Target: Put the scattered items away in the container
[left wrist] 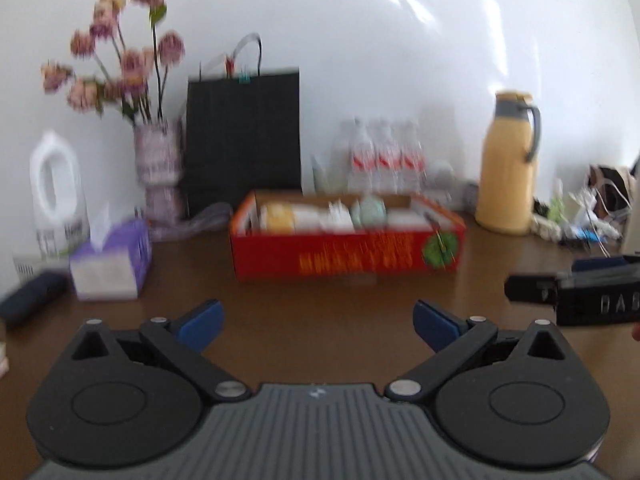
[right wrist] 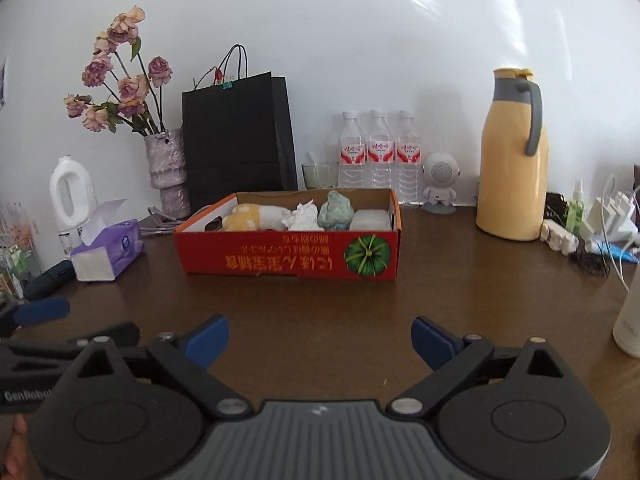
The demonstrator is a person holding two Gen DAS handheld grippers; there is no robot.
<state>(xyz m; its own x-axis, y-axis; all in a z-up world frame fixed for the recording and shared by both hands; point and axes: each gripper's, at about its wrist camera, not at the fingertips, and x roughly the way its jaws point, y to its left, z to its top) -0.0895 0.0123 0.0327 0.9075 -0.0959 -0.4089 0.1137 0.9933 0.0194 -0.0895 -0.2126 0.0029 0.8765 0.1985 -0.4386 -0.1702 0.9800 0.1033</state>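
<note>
A red cardboard box [right wrist: 280, 258] stands on the brown table, and also shows blurred in the left wrist view [left wrist: 340, 256]. Inside it lie a yellow and white soft item [right wrist: 252, 216], crumpled white paper [right wrist: 303, 214], a pale green item [right wrist: 335, 209] and a whitish block [right wrist: 371, 220]. My right gripper [right wrist: 320, 338] stands open over bare table in front of the box, nothing between its blue pads. My left gripper [left wrist: 318, 325] is open and empty too, short of the box. Each gripper shows at the edge of the other's view.
Behind the box stand a black paper bag [right wrist: 238, 136], a vase of dried flowers [right wrist: 166, 168], three water bottles [right wrist: 378, 152], a glass [right wrist: 319, 174] and a yellow jug [right wrist: 512, 160]. A purple tissue pack [right wrist: 108, 250] and white detergent bottle [right wrist: 72, 196] sit left; chargers and cables [right wrist: 608, 220] right.
</note>
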